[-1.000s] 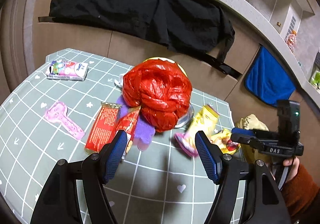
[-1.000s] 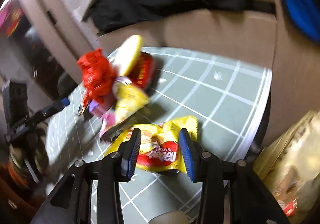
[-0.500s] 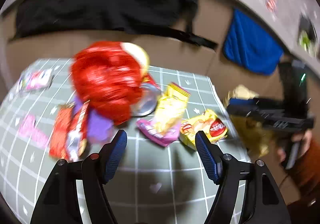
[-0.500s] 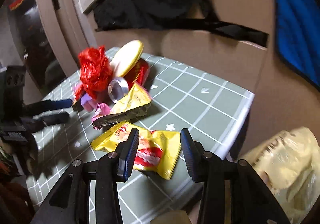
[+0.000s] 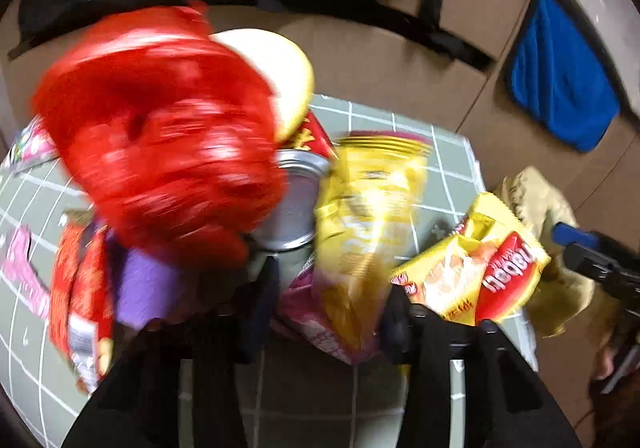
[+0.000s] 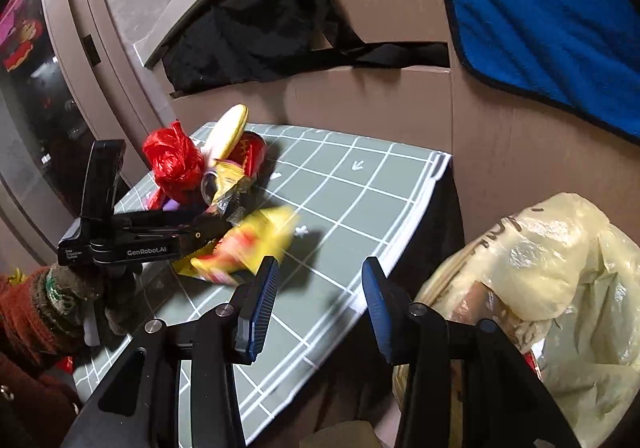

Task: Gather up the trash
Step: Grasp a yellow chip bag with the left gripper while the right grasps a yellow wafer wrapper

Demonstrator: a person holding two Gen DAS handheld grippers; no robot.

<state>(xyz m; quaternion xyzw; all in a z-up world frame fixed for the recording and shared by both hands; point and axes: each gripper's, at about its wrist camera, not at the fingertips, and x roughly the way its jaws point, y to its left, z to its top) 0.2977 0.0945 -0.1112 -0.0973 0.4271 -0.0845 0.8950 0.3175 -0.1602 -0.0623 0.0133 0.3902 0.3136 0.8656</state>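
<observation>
My left gripper (image 5: 328,312) has just been closing; the yellow and pink snack bag (image 5: 360,240) sits between its jaws, running toward twelve o'clock, though blur hides whether the pads press it. At two o'clock lies a yellow wafer packet (image 5: 476,272). My right gripper (image 6: 320,300) stands wide with nothing in it, the trash bag (image 6: 540,280) at three o'clock beside the table (image 6: 360,184).

Red bag (image 5: 160,152), yellow wrappers (image 5: 372,216), grey-green white-gridded tablecloth (image 6: 360,192).
</observation>
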